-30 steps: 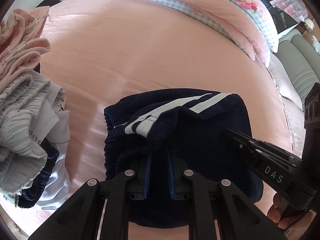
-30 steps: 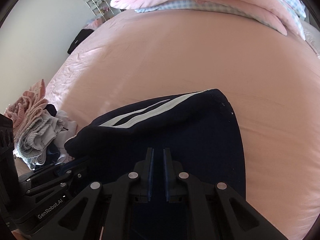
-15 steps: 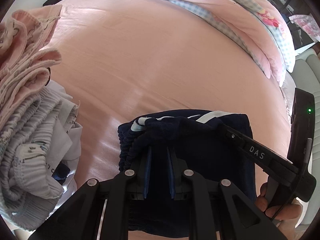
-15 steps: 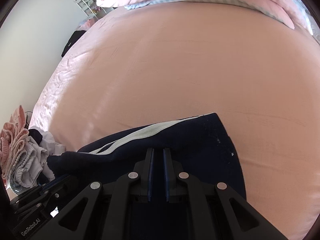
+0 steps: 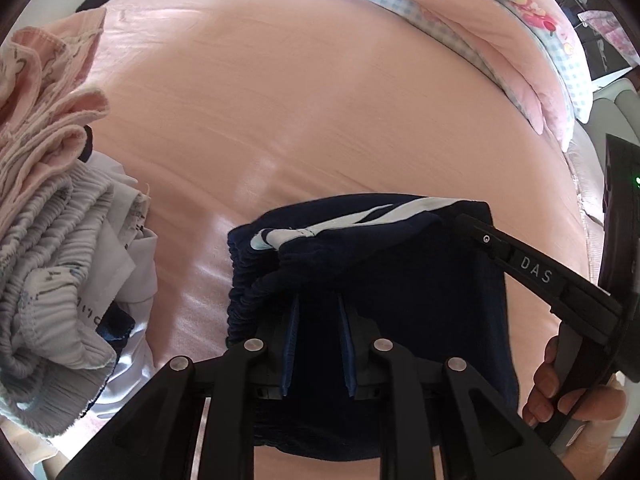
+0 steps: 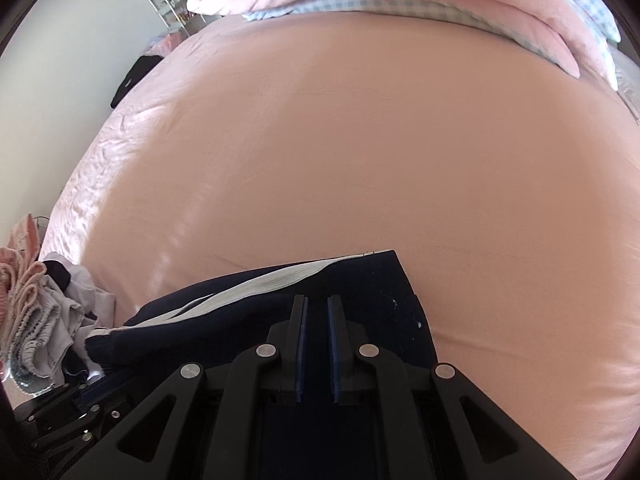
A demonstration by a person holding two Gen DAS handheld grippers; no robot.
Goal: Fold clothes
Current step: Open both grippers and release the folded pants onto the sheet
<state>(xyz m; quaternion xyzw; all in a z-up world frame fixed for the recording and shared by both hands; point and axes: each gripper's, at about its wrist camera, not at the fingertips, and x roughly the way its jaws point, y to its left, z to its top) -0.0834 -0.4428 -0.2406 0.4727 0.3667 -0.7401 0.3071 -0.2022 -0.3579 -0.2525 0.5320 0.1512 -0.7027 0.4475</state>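
Folded navy shorts (image 5: 400, 280) with white side stripes lie on the pink bed sheet (image 5: 320, 100), close to me. My left gripper (image 5: 318, 304) stands over their gathered waistband. Its jaws are opening, with navy cloth between the pads. My right gripper (image 5: 460, 218) reaches in from the right and is shut on the far right corner of the shorts. In the right wrist view the right gripper (image 6: 317, 304) has dark cloth of the shorts (image 6: 380, 300) between its nearly closed fingers. The left gripper's body (image 6: 60, 412) shows at the lower left there, its tips hidden.
A pile of pink, grey and white clothes (image 5: 48, 240) lies left of the shorts, also seen as the pile (image 6: 36, 312). Pink and blue-checked bedding (image 5: 500, 40) lines the bed's far edge. A hand (image 5: 560, 396) grips the right tool. A dark item (image 6: 136, 76) sits at the bed's left edge.
The shorts were drawn toward me and folded smaller, so less stripe shows. The right gripper swung in closer over their right side. The left jaws stand slightly wider.
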